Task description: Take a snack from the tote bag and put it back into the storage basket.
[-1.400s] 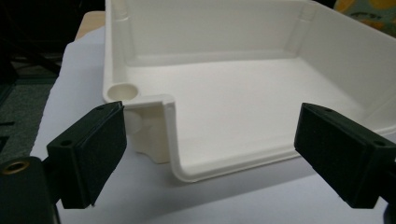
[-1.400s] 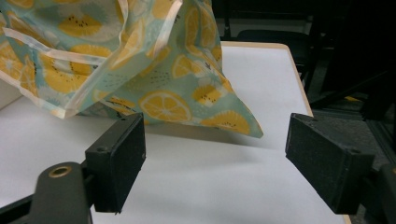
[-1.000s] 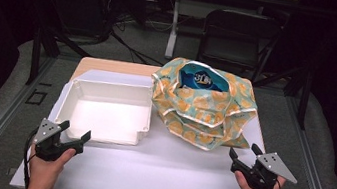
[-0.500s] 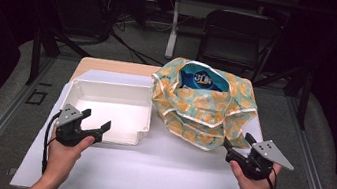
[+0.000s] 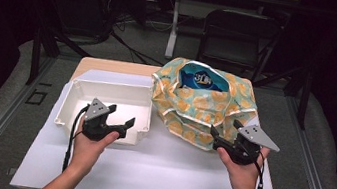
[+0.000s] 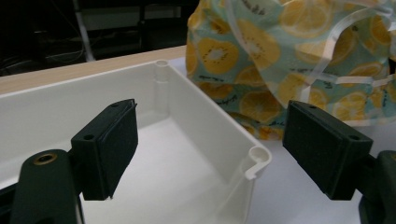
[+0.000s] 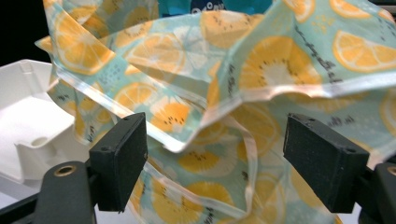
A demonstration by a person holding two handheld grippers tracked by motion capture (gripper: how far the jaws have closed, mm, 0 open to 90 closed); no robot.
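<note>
A soft bag printed with orange slices point(image 5: 204, 112) stands on the white mat, its top open on a blue packet point(image 5: 200, 79). To its left sits a white plastic bin point(image 5: 72, 98). My left gripper point(image 5: 123, 117) hovers open over the bin's near right corner; in the left gripper view the gripper point(image 6: 212, 140) frames the bin's corner point(image 6: 257, 161) with nothing between the pads. My right gripper point(image 5: 226, 129) is open at the bag's near right side. In the right gripper view a fold of the bag point(image 7: 196, 116) lies between the wide jaws of the gripper point(image 7: 215, 154), untouched.
The white mat point(image 5: 169, 175) covers a wooden table point(image 5: 110, 65). A dark chair point(image 5: 235, 39) and cables are on the floor behind the table. Black metal frame rails run along both sides.
Both hands have moved away from the table's near edge and up. The left gripper has gone right to the bin's corner, and the right gripper has closed in on the bag.
</note>
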